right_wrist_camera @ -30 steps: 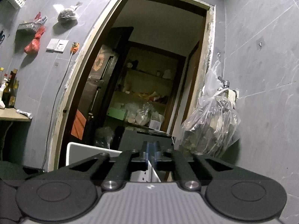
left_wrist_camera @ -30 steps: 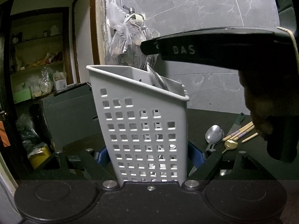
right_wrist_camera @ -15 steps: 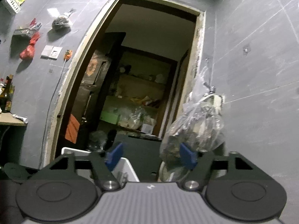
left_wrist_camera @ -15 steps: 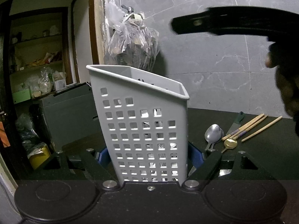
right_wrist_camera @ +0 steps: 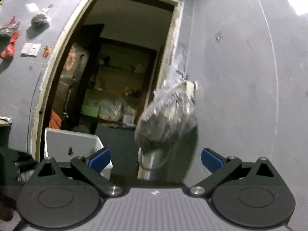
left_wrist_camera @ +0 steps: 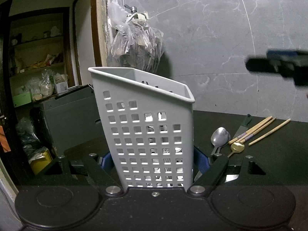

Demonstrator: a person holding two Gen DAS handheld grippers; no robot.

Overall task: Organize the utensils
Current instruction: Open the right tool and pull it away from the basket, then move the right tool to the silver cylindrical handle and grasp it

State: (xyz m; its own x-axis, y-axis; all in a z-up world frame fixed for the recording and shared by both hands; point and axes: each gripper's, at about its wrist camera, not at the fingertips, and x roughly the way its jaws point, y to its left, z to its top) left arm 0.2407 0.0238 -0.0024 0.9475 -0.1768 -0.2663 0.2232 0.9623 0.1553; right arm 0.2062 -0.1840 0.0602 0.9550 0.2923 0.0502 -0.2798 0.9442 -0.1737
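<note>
With the left gripper (left_wrist_camera: 152, 159) clamped on the white basket (left_wrist_camera: 148, 127), the loose spoons (left_wrist_camera: 219, 137) and chopsticks (left_wrist_camera: 256, 130) lie on the counter off to its right, handles pointing away, nearer the right gripper (right_wrist_camera: 155, 159), whose jaws have just opened wide and hold nothing

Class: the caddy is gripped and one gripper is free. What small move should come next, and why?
Probably carry the right gripper, jaws just opened wide and empty, down to the silver spoon on the counter; the left gripper steadies the white caddy.
</note>
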